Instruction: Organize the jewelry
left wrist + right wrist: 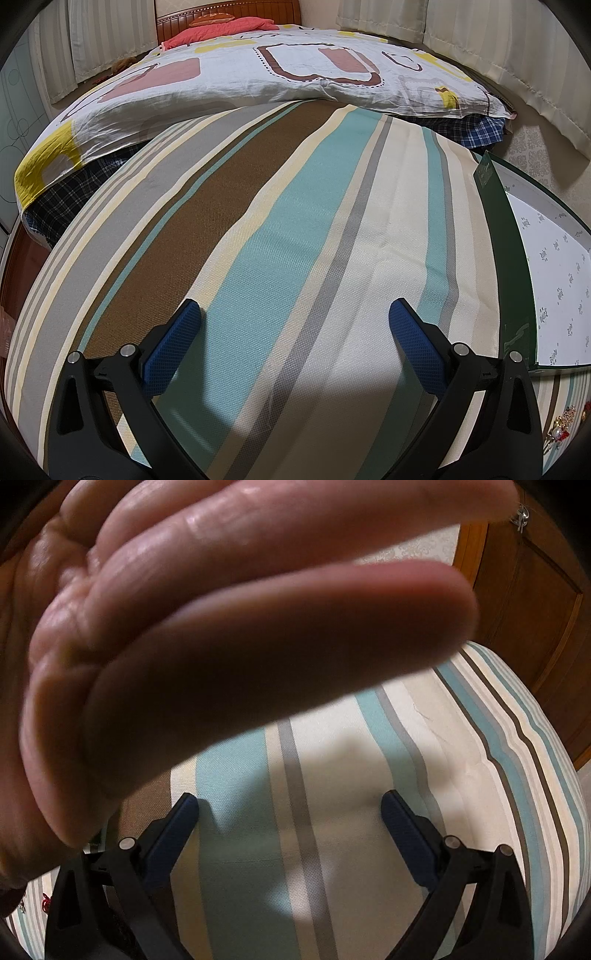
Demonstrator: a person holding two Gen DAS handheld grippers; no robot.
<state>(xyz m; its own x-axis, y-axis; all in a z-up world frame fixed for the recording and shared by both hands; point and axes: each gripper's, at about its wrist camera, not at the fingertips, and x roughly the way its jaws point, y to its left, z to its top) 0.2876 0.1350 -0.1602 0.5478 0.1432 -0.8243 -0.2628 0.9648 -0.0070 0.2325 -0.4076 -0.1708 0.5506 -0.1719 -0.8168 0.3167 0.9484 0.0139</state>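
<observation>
My left gripper point(293, 314) hangs open over a striped cloth point(258, 221) with nothing between its blue pads. A small heap of jewelry point(563, 424), gold and red with a pearl, lies at the lower right edge of the left wrist view. A green box point(506, 258) with a white patterned lining stands open to the right of that gripper. In the right wrist view my right gripper point(290, 805) is open and empty above the same striped cloth point(332, 757). A hand point(221, 627) held close to the lens hides most of that view. A red bit of jewelry point(45, 902) peeks out at lower left.
Beyond the striped cloth lies a bed with a patterned quilt point(258, 81), a red pillow point(221, 29) and a wooden headboard. Curtains hang left and right. A wooden door point(528, 609) stands at the right in the right wrist view, past the cloth's edge.
</observation>
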